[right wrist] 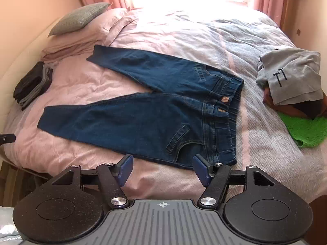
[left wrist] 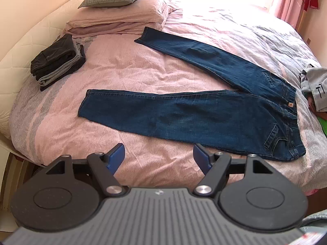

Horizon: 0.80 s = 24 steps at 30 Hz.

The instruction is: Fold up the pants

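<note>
Dark blue jeans (left wrist: 184, 112) lie flat on the bed with both legs spread in a V, cuffs to the left and waistband to the right. The same jeans (right wrist: 143, 118) fill the middle of the right wrist view. My left gripper (left wrist: 159, 156) hangs open over the bed's near edge, short of the near leg, with nothing between its blue pads. Over the near edge below the waistband's near corner, my right gripper (right wrist: 163, 168) is open too and holds nothing.
A stack of folded dark and grey clothes (left wrist: 58, 61) sits at the left by the pink pillows (left wrist: 122, 18). A grey garment (right wrist: 290, 73) and a green cloth (right wrist: 306, 130) lie at the right. The pink and grey duvet (left wrist: 126, 71) covers the bed.
</note>
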Motion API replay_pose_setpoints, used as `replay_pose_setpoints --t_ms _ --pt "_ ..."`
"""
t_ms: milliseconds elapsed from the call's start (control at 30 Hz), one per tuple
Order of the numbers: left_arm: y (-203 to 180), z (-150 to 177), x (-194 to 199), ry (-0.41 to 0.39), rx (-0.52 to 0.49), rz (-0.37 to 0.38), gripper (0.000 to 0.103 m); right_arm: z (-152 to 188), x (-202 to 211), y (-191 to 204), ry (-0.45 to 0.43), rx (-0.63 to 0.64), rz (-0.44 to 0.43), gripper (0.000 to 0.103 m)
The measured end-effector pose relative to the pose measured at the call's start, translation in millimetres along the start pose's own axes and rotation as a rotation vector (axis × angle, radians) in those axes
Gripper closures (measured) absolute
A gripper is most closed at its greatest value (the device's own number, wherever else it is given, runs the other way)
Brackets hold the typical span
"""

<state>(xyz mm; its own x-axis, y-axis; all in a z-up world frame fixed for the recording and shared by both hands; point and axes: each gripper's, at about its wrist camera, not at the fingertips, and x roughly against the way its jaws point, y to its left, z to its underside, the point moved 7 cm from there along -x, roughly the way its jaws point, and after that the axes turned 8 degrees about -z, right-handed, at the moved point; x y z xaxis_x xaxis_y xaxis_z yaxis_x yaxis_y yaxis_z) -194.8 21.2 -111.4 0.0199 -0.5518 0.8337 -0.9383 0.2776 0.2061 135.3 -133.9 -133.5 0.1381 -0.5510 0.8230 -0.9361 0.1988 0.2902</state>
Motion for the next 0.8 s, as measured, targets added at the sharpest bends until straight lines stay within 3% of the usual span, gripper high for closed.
replay_pose_setpoints --t_ms 800 --pt "-9.5 13.3 -3.7 0.026 -0.056 0.014 0.031 11.9 -7.7 1.9 0.057 0.012 0.017 0.041"
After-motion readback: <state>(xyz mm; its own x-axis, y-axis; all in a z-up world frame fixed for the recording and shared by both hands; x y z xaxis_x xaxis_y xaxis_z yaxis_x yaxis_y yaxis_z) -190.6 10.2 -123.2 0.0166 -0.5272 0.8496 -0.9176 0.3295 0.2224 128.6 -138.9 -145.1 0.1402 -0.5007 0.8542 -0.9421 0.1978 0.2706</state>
